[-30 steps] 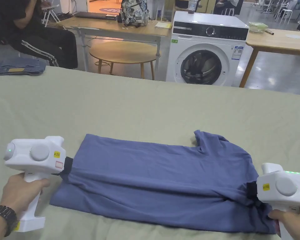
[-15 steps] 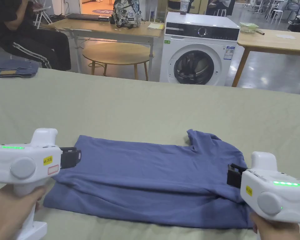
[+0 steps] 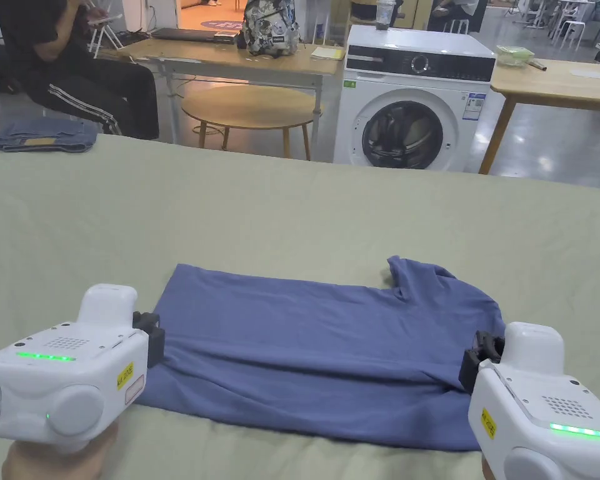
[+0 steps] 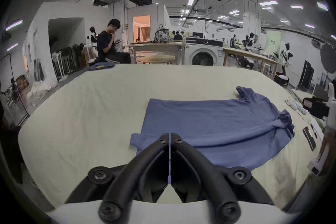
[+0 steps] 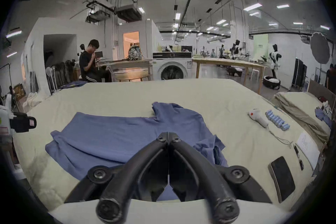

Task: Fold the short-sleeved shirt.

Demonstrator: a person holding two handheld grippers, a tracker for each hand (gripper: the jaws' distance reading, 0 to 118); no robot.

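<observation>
Your blue short-sleeved shirt (image 3: 317, 350) lies folded lengthwise on the table (image 3: 292, 206) at six o'clock – left hand-held gripper (image 4: 169, 137) and right hand-held gripper (image 5: 168, 136) both closed and empty, lifted off its ends, probably ready for the crosswise fold.

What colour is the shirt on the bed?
The shirt is plain blue, clearest in the head view.

Blue shirt (image 3: 330, 350), pale green sheet (image 3: 292, 206), white washing machine (image 3: 414, 100)
</observation>
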